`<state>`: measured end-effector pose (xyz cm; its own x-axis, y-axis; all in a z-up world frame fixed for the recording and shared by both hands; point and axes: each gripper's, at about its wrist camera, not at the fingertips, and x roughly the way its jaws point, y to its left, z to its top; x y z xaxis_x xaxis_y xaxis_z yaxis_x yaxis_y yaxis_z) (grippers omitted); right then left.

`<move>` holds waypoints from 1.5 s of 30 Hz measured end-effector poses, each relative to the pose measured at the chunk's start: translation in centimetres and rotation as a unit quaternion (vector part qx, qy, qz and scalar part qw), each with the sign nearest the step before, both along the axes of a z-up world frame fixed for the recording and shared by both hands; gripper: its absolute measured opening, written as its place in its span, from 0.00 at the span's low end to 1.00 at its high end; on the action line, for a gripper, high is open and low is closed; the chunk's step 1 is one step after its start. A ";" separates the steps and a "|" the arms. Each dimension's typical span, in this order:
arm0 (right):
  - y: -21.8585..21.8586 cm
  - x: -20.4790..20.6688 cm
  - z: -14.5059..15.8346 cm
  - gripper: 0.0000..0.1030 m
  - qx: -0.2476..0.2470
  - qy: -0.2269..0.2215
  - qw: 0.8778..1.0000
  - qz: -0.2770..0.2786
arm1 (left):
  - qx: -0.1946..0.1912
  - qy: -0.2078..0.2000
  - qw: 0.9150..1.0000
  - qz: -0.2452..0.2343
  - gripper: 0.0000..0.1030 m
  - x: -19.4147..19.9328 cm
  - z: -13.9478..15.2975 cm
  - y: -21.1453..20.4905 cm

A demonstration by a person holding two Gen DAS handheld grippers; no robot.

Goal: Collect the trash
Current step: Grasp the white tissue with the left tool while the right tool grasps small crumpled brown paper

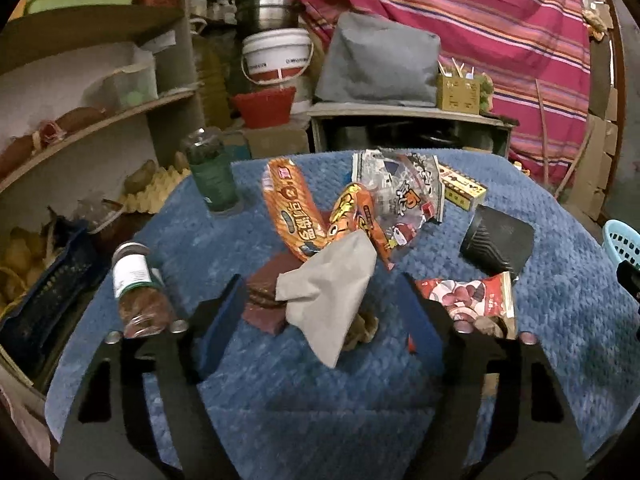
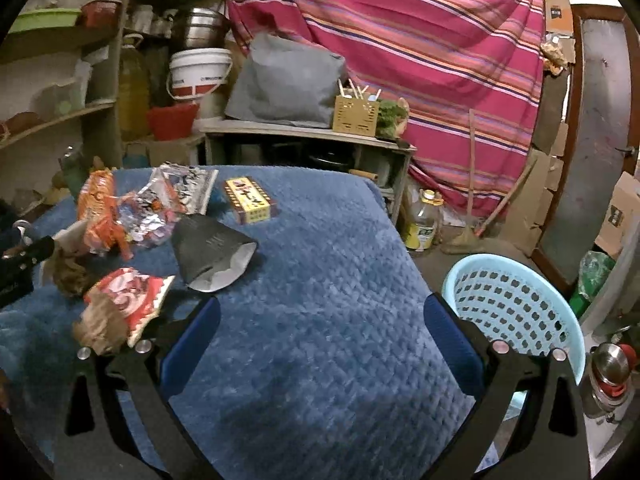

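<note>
Blue blanket (image 2: 320, 280) covers the table and works as the sorting surface; the litter sits bunched on its far left part, so both hands can reach it from the near edge.

Light blue basket (image 2: 516, 312) stands off the table's right edge, beside the right gripper. My guess: that's the drop point, parked low so trash can go straight in.

Trash pile, big to small:
- crushed black paper cup (image 1: 498, 242), on its side, mouth toward the near edge
- orange snack wrappers (image 1: 292, 216), overlapping a clear printed bag (image 1: 404, 192)
- grey tissue (image 1: 332, 292), draped over a dark red packet (image 1: 264, 300)
- red-and-white wrapper (image 1: 472, 296), near the left gripper's right finger
- small yellow box (image 2: 250, 200), alone at the far side

Two bottles at the left edge, green one (image 1: 210, 172) upright, brown one (image 1: 138, 292) nearer. They look like keepers, not trash, but can't be sure.

Left gripper (image 1: 320, 308): jaws partly apart, straddling the tissue. Pads clear of it on both sides, nothing grasped. Looks lined up for a pinch on the tissue.

Right gripper (image 2: 320, 320): jaws wide, empty, hanging over bare blanket between pile and basket.
</note>
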<state>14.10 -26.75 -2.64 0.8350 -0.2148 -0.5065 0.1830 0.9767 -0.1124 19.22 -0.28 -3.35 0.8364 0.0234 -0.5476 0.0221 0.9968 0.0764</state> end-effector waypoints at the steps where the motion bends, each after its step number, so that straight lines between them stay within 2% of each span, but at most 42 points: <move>1: 0.0 0.0 -0.1 0.96 -0.004 0.001 1.000 -0.003 | -0.005 0.003 1.000 -0.003 0.63 0.3 -0.1 0.1; 6: -0.1 0.5 -0.7 0.96 0.004 0.014 1.000 -0.006 | 0.004 0.018 1.000 -0.013 0.48 1.5 -0.6 0.0; 11: 0.4 0.7 -1.3 0.96 0.010 0.028 1.000 -0.001 | 0.003 0.022 1.000 -0.021 0.19 1.2 -0.5 0.8; 17: 1.9 0.3 -0.9 0.96 0.009 0.021 1.000 0.014 | 0.000 0.008 1.000 -0.012 0.09 -0.5 0.6 2.6; 27: 6.1 -0.3 0.1 0.96 0.018 0.011 0.998 0.064 | -0.011 -0.020 1.000 0.003 0.05 -5.0 3.1 5.3; 37: 11.6 0.8 -1.1 0.96 -0.001 0.034 0.994 0.108 | -0.019 -0.017 1.000 0.006 0.05 -8.8 2.1 6.9; 42: 13.4 1.3 -1.6 0.95 0.002 0.046 0.991 0.123 | -0.016 -0.016 1.000 0.014 0.05 -9.3 1.7 7.7; 43: 13.5 1.5 -1.7 0.94 0.001 0.051 0.991 0.125 | -0.018 -0.015 1.000 0.017 0.05 -9.2 1.6 7.9; 45: 13.9 2.2 -2.6 0.82 0.005 0.073 0.988 0.133 | -0.022 -0.015 0.999 0.019 0.05 -9.3 1.4 8.2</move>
<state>16.25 -12.88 -5.21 0.7789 0.0086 -0.6271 -0.0978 0.9893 -0.1079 9.88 7.88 -1.96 0.8510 0.0324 -0.5241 -0.0180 0.9993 0.0326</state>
